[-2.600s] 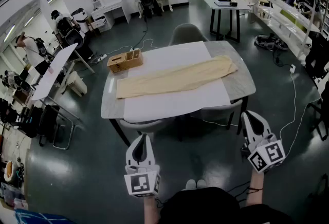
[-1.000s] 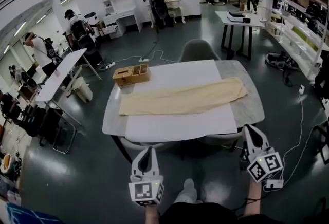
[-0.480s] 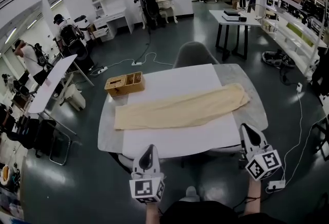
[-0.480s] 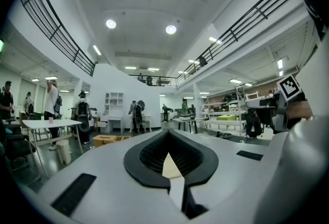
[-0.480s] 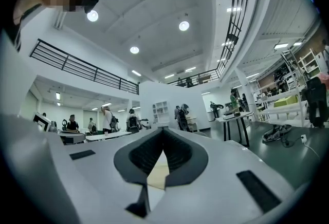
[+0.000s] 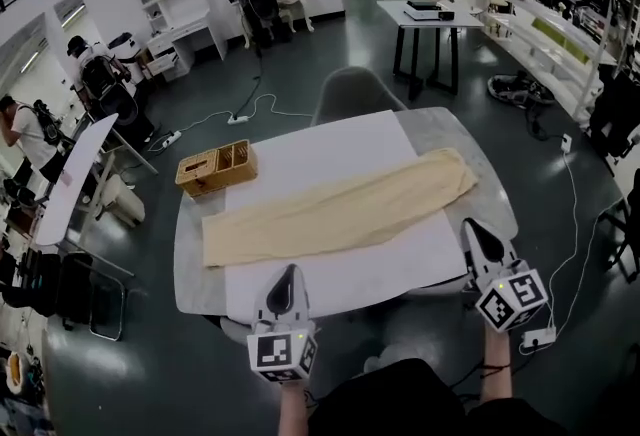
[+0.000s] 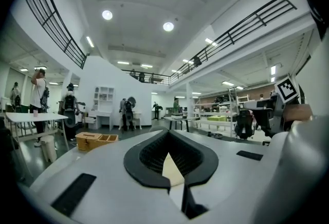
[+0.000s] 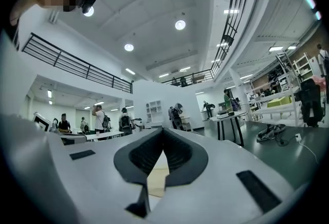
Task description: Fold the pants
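No words, numbers, brand names or signs can be read in any view. The only printed marks are black-and-white square code patterns on the cube of the left gripper (image 6: 288, 272) and of the right gripper (image 6: 470, 226); they carry no letters.

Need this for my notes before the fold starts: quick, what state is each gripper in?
Left gripper: closed, holding nothing.
Right gripper: closed, holding nothing.
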`<move>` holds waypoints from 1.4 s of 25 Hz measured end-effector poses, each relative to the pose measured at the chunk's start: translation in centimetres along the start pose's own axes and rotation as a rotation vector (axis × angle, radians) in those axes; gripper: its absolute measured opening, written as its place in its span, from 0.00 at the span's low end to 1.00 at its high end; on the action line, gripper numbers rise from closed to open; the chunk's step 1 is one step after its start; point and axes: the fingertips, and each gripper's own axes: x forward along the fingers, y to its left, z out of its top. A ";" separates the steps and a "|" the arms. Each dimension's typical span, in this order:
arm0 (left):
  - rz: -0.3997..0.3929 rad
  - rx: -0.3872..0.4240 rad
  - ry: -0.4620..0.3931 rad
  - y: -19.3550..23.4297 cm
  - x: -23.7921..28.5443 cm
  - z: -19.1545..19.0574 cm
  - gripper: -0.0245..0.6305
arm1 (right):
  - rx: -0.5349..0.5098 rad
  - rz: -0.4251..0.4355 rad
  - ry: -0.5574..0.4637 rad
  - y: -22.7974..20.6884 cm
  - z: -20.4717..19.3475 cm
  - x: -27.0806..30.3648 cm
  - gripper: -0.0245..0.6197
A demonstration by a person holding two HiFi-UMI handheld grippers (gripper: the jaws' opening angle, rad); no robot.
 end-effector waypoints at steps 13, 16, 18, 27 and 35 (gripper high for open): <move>-0.085 -0.081 0.113 -2.3 8.7 -4.0 0.05 | 0.127 -0.064 0.093 -6.8 -4.6 4.8 0.06; -0.102 -0.086 0.141 -2.9 11.6 -4.9 0.05 | 0.164 -0.081 0.135 -8.7 -6.5 6.4 0.06; -0.110 -0.096 0.160 -3.3 13.5 -5.4 0.05 | 0.172 -0.091 0.159 -10.1 -7.3 7.5 0.06; -0.138 -0.123 0.262 -4.6 20.3 -8.3 0.05 | 0.170 -0.104 0.228 -14.9 -9.3 11.9 0.06; -0.210 -0.144 0.347 -7.7 25.5 -10.6 0.05 | 0.167 -0.127 0.293 -19.5 -10.9 14.4 0.06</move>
